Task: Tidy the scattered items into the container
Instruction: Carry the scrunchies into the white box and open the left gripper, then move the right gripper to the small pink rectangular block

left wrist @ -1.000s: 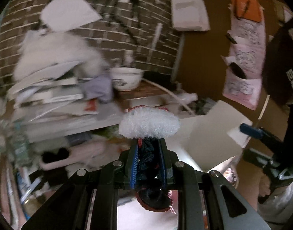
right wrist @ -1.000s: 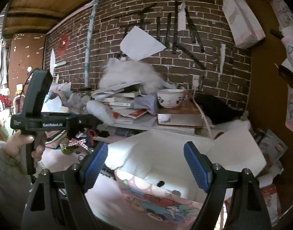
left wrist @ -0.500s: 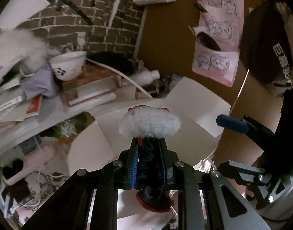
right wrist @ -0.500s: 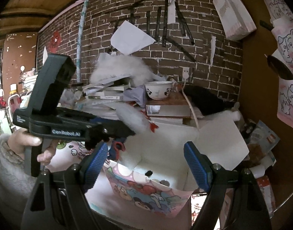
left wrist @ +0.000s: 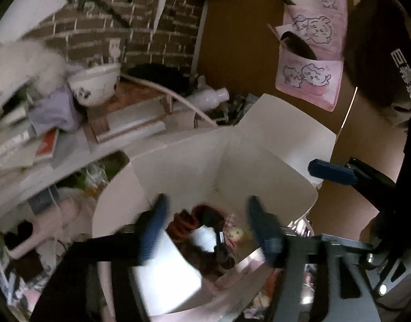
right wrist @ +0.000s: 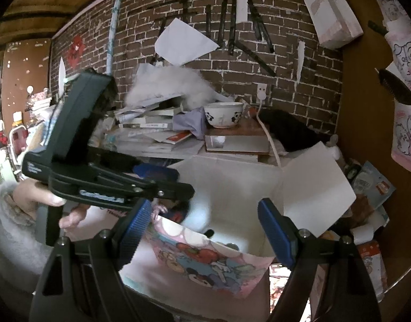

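Dropped from the left tool [left wrist: 205, 214], whose jaws have just been opening and now stand empty, the fluffy toy [left wrist: 202, 225] lies inside the box [left wrist: 259, 161]. Right tool [right wrist: 202, 222] hangs released. Risk: the withdrawing left tool snags a flap [left wrist: 165, 276], tipping the box.

No legible text anywhere.

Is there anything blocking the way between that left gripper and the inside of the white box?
Nothing visible does. The left gripper hangs right over the open white box, its flaps folded outward, and its fingers have just been opening with nothing between them. The dark and red fluffy item already lies inside, below the fingers.
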Demonstrator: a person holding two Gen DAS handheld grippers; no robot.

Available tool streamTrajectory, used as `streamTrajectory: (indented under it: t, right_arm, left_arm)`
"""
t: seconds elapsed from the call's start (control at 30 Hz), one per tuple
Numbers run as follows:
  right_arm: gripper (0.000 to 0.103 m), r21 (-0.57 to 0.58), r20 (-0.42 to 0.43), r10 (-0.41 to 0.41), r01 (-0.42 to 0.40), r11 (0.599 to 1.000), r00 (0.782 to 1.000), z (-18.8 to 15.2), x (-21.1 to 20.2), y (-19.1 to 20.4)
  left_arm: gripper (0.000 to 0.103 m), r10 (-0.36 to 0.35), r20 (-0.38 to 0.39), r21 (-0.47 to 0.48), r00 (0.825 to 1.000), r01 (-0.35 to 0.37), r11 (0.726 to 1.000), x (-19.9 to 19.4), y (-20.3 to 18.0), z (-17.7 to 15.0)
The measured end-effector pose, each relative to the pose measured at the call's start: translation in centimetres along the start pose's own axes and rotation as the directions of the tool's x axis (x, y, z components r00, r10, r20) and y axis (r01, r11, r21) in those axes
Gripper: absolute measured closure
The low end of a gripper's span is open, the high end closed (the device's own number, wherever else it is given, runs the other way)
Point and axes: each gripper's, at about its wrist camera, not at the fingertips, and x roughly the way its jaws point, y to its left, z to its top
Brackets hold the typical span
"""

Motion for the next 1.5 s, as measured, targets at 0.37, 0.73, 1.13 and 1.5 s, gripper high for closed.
streamTrajectory:
  t: [0.37, 0.73, 1.13, 1.5]
  right_arm:
    - [0.023, 0.012, -0.014, 0.039, -0.039, 0.999, 0.999, -0.2, 0.1, 0.3]
    - [0.023, -0.030, -0.022, 0.150, -0.151, 0.988, 0.988, -0.2, 0.9, 4.8]
    - [0.024, -0.076, -0.072, 0.340, -0.345, 0.935, 0.938, -1.6, 3.1, 12.6]
    - [0.034, -0.014, -0.089, 0.165, -0.167, 0.986, 0.982, -5.2, 8.2, 17.8]
  left_arm:
    - [0.009, 0.174, 0.148, 0.002, 0.974, -0.176, 0.984, -4.1, 1.2, -0.3]
    - [0.004, 0.395, 0.182, -0.093, 0.901, -0.384, 0.919, -11.3, 4.8, -4.1]
    - [0.003, 0.573, 0.082, -0.230, 0.815, -0.544, 0.807, -16.2, 10.1, -10.7]
    - [0.003, 0.574, 0.023, -0.332, 0.819, -0.535, 0.777, -16.9, 13.3, -16.3]
